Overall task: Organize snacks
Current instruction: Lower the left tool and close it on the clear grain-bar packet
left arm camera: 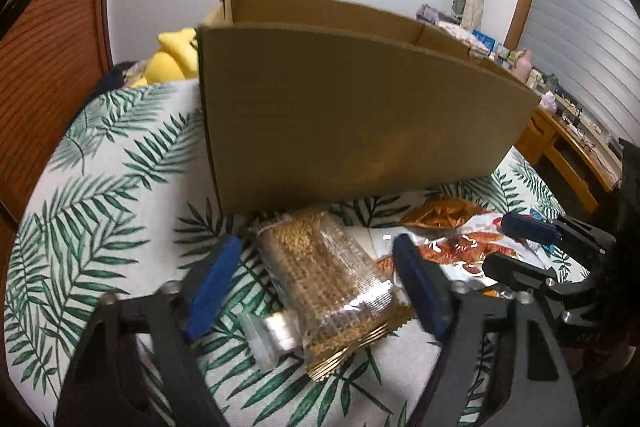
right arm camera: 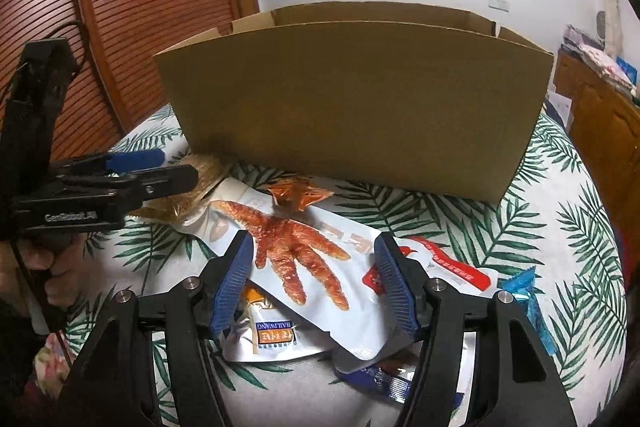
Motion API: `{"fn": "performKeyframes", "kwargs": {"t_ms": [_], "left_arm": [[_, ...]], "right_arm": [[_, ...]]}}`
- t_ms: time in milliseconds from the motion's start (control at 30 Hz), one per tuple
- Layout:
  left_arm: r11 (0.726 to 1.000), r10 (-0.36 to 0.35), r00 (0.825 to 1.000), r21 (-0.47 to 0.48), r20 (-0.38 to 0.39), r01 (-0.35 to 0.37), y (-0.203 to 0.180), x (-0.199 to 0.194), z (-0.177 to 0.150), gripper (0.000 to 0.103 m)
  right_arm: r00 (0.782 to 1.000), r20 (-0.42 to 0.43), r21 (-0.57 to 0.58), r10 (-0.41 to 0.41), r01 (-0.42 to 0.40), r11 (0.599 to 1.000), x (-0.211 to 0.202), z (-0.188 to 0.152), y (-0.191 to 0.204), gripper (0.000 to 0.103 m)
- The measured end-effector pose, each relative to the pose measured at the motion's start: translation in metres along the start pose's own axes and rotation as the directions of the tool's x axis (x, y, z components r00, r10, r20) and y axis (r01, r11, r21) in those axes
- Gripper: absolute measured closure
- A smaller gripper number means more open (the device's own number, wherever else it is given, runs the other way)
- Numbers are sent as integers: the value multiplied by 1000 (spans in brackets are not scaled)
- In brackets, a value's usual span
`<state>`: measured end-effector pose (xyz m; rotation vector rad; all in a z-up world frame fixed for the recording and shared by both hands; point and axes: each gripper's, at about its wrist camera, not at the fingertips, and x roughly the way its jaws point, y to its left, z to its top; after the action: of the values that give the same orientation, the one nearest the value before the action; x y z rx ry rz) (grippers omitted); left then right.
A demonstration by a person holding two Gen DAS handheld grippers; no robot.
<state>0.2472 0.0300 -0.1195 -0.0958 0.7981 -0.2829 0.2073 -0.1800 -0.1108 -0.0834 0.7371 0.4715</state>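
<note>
A brown cardboard box (left arm camera: 352,115) stands open on a leaf-print cloth; it also shows in the right wrist view (right arm camera: 356,107). My left gripper (left arm camera: 320,271) is open, its blue pads on either side of a clear pack of golden-brown crackers (left arm camera: 328,275). My right gripper (right arm camera: 316,275) is open over a white pouch printed with a chicken foot (right arm camera: 296,259), pads at its sides. That pouch (left arm camera: 464,247) and the right gripper (left arm camera: 532,231) show at the right of the left wrist view. The left gripper (right arm camera: 136,171) shows at the left of the right wrist view.
More snack packs lie under and beside the white pouch: a silver one (right arm camera: 272,339), a red-and-white one (right arm camera: 452,267), a blue wrapper (right arm camera: 528,291), an orange bag (left arm camera: 440,213). A small silver pack (left arm camera: 268,335) lies beside the crackers. Yellow plush (left arm camera: 172,59) and a wooden desk (left arm camera: 576,147) stand behind.
</note>
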Motion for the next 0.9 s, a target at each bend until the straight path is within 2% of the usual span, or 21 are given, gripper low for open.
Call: {"fn": "performKeyframes", "kwargs": {"t_ms": [33, 300, 367, 467, 500, 633, 900], "left_arm": [[1000, -6, 1000, 0, -12, 6, -1, 2, 0, 37], [1000, -1, 997, -17, -75, -1, -5, 16, 3, 38], [1000, -15, 996, -23, -83, 13, -4, 17, 2, 42], [1000, -1, 997, -8, -75, 1, -4, 12, 0, 59], [1000, 10, 997, 0, -72, -10, -4, 9, -1, 60], [999, 19, 997, 29, -70, -17, -4, 2, -10, 61], [1000, 12, 999, 23, -42, -11, 3, -21, -31, 61]], "right_arm": [[1000, 0, -1, 2, -2, 1000, 0, 0, 0, 39], [1000, 8, -21, -17, 17, 1000, 2, -4, 2, 38], [1000, 11, -17, -11, 11, 1000, 1, -3, 1, 38], [1000, 12, -15, -6, 6, 1000, 2, -3, 0, 38], [1000, 12, -15, -7, 7, 1000, 1, -3, 0, 38], [1000, 12, -12, -2, 2, 1000, 0, -3, -2, 38], [1000, 10, -15, 1, -1, 1000, -2, -3, -5, 38]]}}
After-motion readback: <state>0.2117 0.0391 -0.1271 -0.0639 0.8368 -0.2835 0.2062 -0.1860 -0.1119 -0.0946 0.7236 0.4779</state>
